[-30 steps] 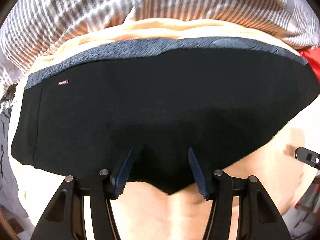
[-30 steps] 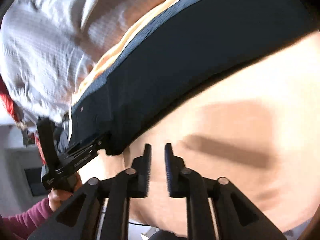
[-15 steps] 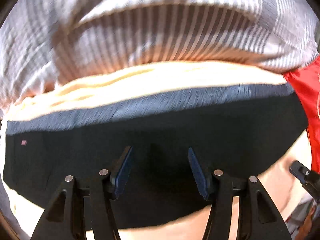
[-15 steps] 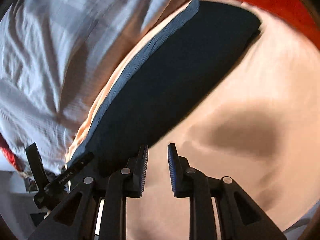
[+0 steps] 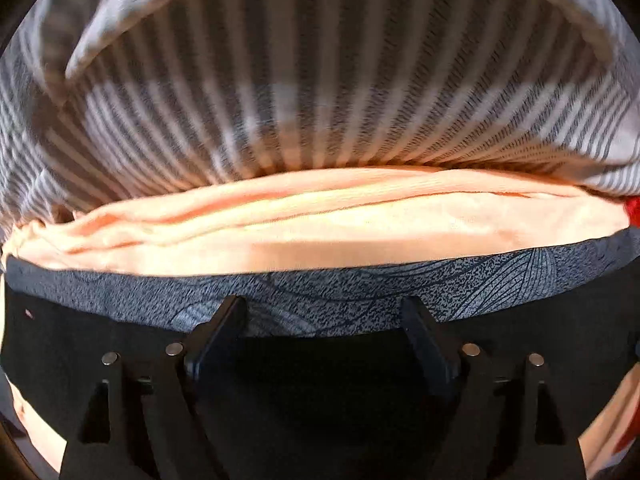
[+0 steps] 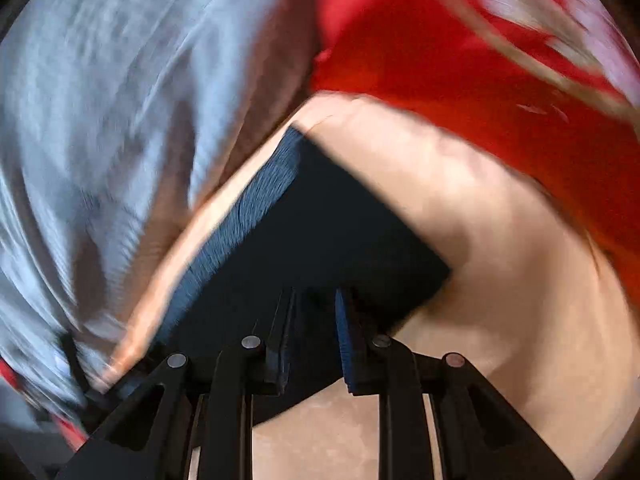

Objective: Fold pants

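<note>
We are looking at the folded black pants with a speckled grey-blue band (image 5: 360,300) lying on peach sheeting (image 5: 320,232) (striped grey cloth (image 5: 320,100) beyond). Our left tongs (image 5: 324,316) are opening above them; right tongs (image 6: 312,312), narrowly apart, are hovering over their corner.

In the right wrist view motion blur smears the grey cloth (image 6: 100,120) and the red cloth (image 6: 460,40), so neither weave nor edges can be made out. The black pants (image 6: 320,232) run under the right gripper (image 6: 314,312), and whether its narrow-set pads touch the fabric cannot be told. In the left wrist view the pants (image 5: 320,400) are cut off by both sides.
</note>
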`<action>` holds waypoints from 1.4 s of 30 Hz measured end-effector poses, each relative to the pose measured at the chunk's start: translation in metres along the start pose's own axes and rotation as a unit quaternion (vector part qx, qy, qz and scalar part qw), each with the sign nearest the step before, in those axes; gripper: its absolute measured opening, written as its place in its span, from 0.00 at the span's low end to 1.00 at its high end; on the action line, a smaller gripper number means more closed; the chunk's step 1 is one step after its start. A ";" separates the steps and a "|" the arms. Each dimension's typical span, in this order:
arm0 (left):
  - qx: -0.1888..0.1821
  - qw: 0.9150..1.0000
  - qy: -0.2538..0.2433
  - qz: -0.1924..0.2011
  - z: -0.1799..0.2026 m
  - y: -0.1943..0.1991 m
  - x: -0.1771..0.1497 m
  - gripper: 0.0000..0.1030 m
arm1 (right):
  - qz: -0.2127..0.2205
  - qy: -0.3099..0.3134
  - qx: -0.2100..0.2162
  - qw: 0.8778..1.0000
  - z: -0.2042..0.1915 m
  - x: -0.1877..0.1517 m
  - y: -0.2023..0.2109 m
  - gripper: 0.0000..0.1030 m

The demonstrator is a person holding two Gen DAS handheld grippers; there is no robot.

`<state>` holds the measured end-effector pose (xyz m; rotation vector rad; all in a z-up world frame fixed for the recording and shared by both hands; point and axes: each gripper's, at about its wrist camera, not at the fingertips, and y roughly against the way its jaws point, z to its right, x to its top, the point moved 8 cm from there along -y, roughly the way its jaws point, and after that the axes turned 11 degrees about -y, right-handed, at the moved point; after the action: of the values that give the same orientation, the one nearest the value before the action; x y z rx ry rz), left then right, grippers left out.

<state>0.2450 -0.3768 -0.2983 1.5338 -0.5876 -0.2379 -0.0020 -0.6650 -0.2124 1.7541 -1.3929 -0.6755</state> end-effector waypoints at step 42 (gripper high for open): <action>-0.035 0.993 -0.082 0.075 0.101 0.044 0.037 0.35 | -0.048 0.071 0.171 0.982 -0.096 -0.039 0.016 0.13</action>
<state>0.2164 -0.4808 -0.2546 1.4027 -0.8121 -0.2689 0.0550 -0.6051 -0.1484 2.1053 -1.3942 -0.3653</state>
